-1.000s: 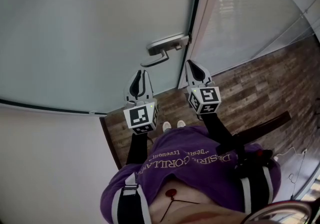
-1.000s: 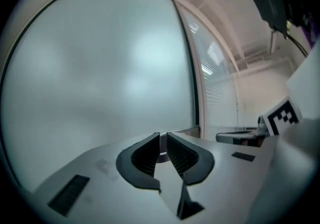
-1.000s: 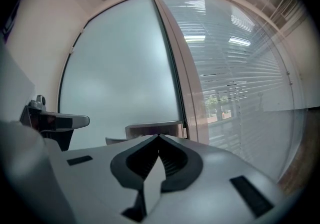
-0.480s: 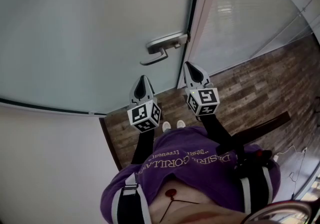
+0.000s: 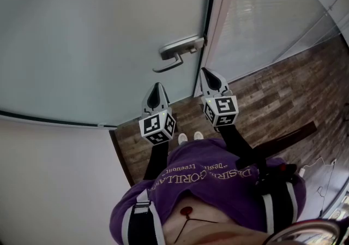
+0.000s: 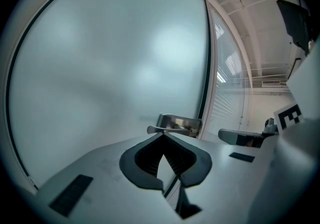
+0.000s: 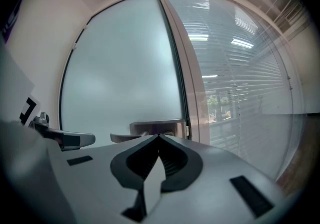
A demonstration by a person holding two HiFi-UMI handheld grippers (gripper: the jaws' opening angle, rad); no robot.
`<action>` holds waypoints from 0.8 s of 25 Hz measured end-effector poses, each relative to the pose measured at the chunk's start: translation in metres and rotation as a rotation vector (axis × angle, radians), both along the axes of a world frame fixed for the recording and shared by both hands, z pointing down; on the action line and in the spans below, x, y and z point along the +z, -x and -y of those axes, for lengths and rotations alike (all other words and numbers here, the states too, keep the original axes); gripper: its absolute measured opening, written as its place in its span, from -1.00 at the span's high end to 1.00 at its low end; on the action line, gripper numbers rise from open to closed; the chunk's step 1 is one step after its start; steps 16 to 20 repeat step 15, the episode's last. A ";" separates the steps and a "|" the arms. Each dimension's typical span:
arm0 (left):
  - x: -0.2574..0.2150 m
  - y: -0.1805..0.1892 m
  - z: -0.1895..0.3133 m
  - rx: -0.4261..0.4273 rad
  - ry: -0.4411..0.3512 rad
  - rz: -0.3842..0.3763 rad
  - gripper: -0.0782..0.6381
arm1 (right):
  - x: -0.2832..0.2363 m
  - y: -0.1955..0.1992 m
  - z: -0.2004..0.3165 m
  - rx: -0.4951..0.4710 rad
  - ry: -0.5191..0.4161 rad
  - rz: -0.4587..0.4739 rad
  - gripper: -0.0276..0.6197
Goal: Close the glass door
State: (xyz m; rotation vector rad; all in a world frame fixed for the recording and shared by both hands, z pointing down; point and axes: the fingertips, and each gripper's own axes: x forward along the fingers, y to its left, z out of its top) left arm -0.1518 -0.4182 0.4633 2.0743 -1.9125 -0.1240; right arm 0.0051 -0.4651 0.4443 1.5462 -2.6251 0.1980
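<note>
Head view: frosted glass door fills upper left, its edge along pale frame; metal lever handle near that edge. Left gripper below handle, not touching, fingers together, nothing between. Right gripper just beside it (closer to frame), fingers also together, empty.

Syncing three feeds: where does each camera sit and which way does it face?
Head view: on the head, steeply down at handle, left gripper, right gripper, shirt, shoes.
Left gripper view: on it, along shut jaws toward the handle; right gripper alongside.
Right gripper view: same, left gripper alongside.
Shared: all show the handle.
</note>
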 end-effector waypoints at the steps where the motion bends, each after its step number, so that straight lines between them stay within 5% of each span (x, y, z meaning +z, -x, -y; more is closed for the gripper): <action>1: 0.000 0.000 0.001 0.002 0.000 0.000 0.78 | 0.000 -0.001 0.001 0.003 0.000 0.000 0.92; 20: -0.004 0.000 -0.002 0.017 -0.016 0.011 0.78 | 0.003 -0.003 -0.002 0.009 0.007 -0.010 0.92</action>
